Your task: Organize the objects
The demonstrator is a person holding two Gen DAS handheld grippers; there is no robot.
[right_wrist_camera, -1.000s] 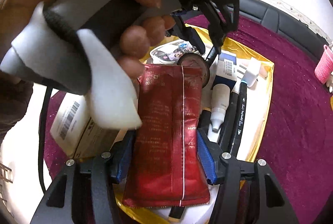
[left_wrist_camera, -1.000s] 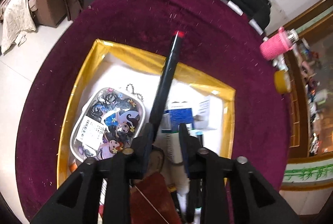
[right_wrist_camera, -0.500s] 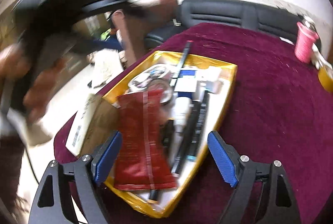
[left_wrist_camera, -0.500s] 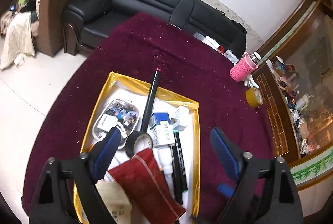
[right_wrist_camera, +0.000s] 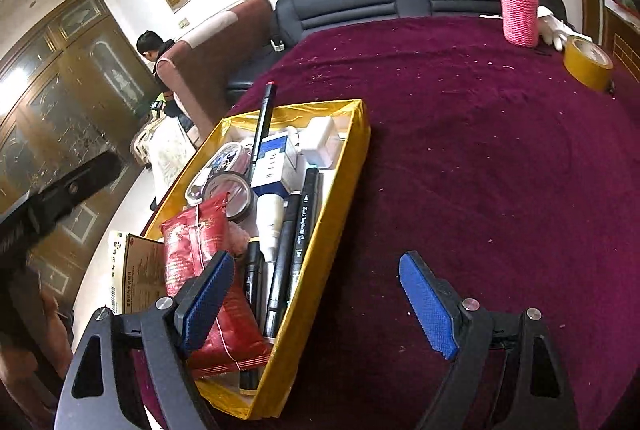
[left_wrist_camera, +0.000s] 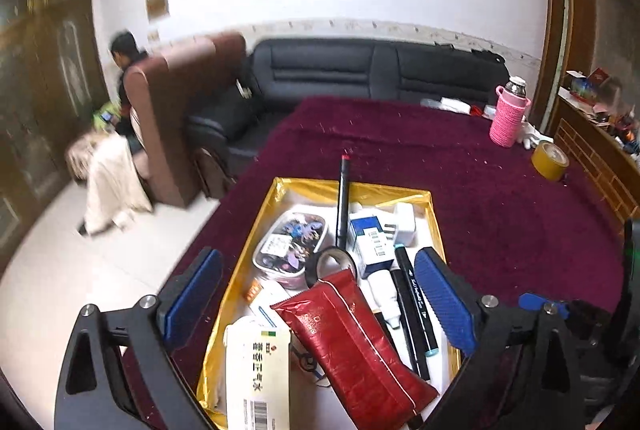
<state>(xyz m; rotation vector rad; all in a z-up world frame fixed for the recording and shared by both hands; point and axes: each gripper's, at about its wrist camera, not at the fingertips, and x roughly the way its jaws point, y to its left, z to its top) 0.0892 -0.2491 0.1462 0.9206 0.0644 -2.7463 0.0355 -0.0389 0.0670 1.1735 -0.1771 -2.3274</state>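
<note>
**Both tools clear of the packed tray**

Now both tools stand empty above the near end of the shallow gold-walled cardboard tray point(left_wrist_camera: 431, 214), which sits on the table under a dark crimson velvet cloth point(right_wrist_camera: 480, 150). The left tool point(left_wrist_camera: 316, 304) has its blue-padded jaws spread wide and opening, with nothing pressed between them; the tray's contents merely show through the gap. The right tool point(right_wrist_camera: 316, 300) is also spread wide and holds nothing: its left pad hangs over the tray's near corner, its right pad over bare cloth.

Inside the tray, the glossy red foil pouch point(left_wrist_camera: 352, 342) lies on top at the near end, its long axis running diagonally from the black tape ring point(left_wrist_camera: 332, 264) toward the tray's near right corner. Beside it, long black marker pens point(left_wrist_camera: 416, 314) lie lengthwise along the right wall, and a slim black pen with a red tip point(left_wrist_camera: 343, 198) pokes out over the far wall. A white carton with a barcode point(left_wrist_camera: 256, 378) overhangs the near left edge.

The left tool looks squarely down the tray, so it seems the nearer one for anything inside; the right tool sits off to the tray's right. Open room lies to the right, where the cloth is bare up to the pink knitted bottle cover point(right_wrist_camera: 520, 12) and the yellow tape roll point(right_wrist_camera: 588, 62), both well apart from the tray. To the left, the table edge runs close beside the tray.
</note>
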